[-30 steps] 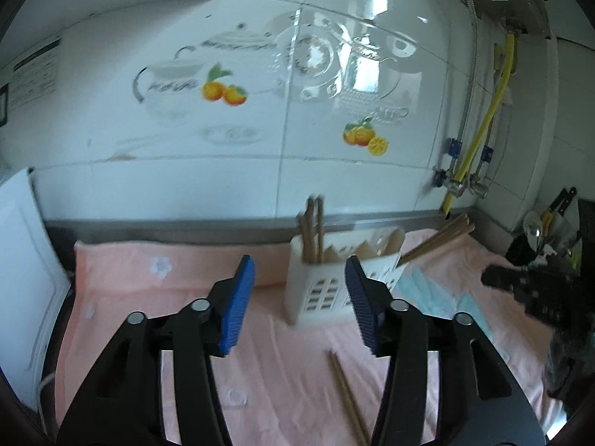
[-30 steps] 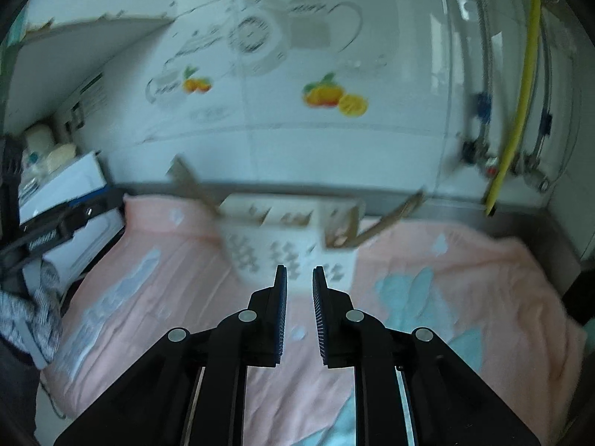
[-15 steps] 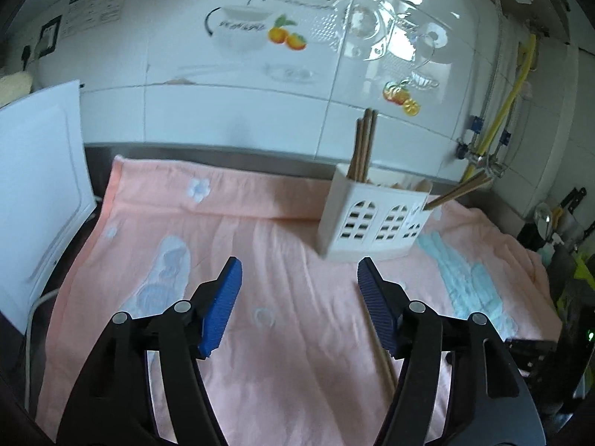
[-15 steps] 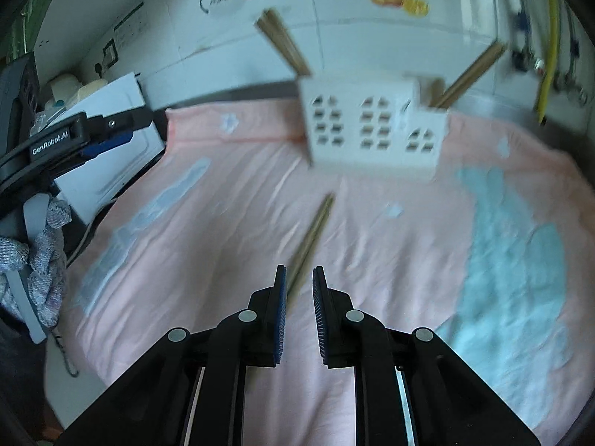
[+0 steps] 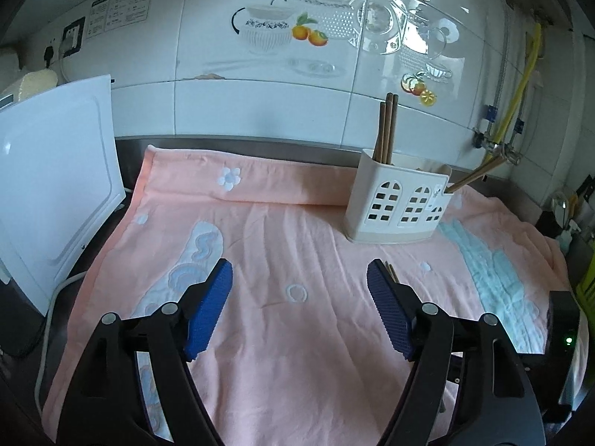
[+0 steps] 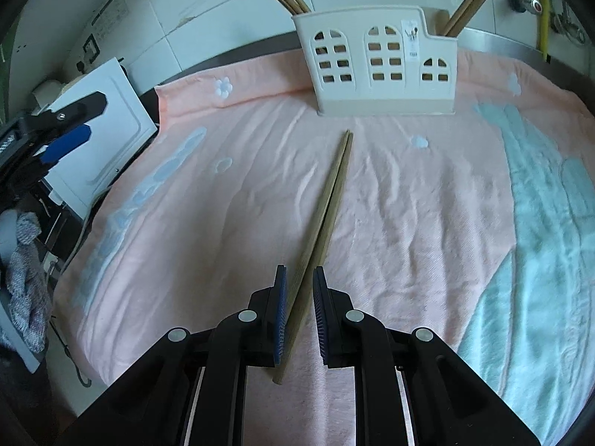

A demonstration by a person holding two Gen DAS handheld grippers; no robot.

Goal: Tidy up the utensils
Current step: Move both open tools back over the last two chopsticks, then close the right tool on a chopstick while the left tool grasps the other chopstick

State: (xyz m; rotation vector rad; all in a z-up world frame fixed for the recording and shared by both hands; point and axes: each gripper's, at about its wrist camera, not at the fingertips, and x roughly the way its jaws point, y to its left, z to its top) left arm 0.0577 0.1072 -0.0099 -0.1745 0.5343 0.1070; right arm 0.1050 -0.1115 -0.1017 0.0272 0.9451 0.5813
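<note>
Wooden chopsticks (image 6: 329,200), a pair lying side by side on the pink towel (image 6: 230,215), point toward the white plastic utensil caddy with arched window cut-outs (image 6: 383,63). A small label on the caddy's front is too small to read, as is the printed notice (image 5: 121,9) on the tiled wall. The right gripper (image 6: 299,297), which hovered above the towel half a second ago, now straddles the pair's near end, its jaws narrowly parted and not yet clamped. The left gripper (image 5: 299,304) hangs wide open over the towel, more chopsticks (image 5: 386,128) standing upright in the caddy beyond.
</note>
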